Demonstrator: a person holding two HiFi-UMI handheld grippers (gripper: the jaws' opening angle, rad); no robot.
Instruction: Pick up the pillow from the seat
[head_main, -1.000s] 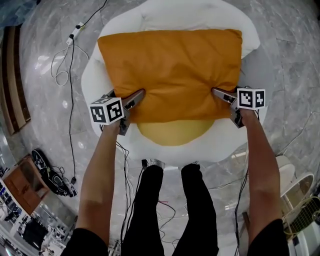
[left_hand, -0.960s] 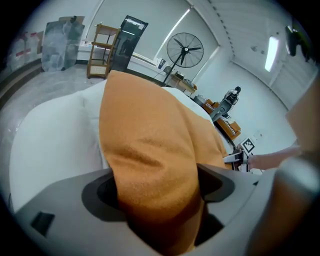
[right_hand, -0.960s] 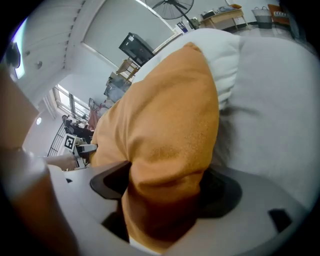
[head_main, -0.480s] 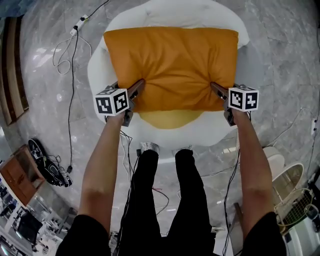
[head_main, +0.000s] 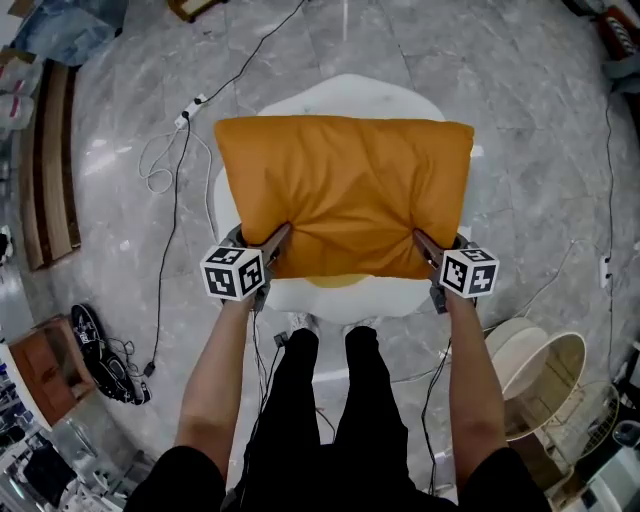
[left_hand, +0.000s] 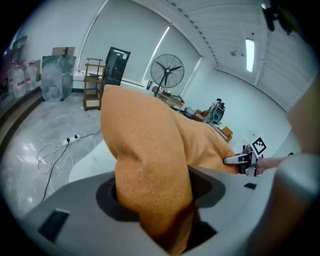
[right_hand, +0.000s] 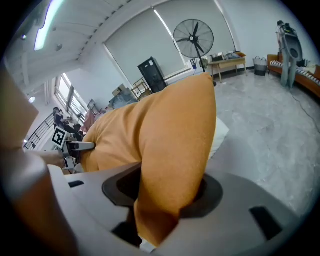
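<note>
The orange pillow (head_main: 345, 195) hangs lifted above the white round seat (head_main: 235, 205), held at its two near corners. My left gripper (head_main: 278, 240) is shut on the pillow's near left corner, and the fabric (left_hand: 150, 170) bulges between its jaws. My right gripper (head_main: 425, 245) is shut on the near right corner, where the orange cloth (right_hand: 170, 165) is pinched tight. In each gripper view the other gripper shows across the pillow. A yellow cushion (head_main: 330, 281) on the seat peeks out under the pillow's near edge.
The seat stands on a grey marble floor (head_main: 540, 150). A white power strip (head_main: 188, 112) and cables (head_main: 165, 170) lie at the left. A round beige stool (head_main: 540, 375) stands at the right. The person's black-trousered legs (head_main: 330, 420) are just before the seat. A standing fan (left_hand: 167, 70) is far off.
Both grippers have closed on the pillow's near corners and lifted it off the seat. The pillow now covers most of the seat and the yellow cushion.
</note>
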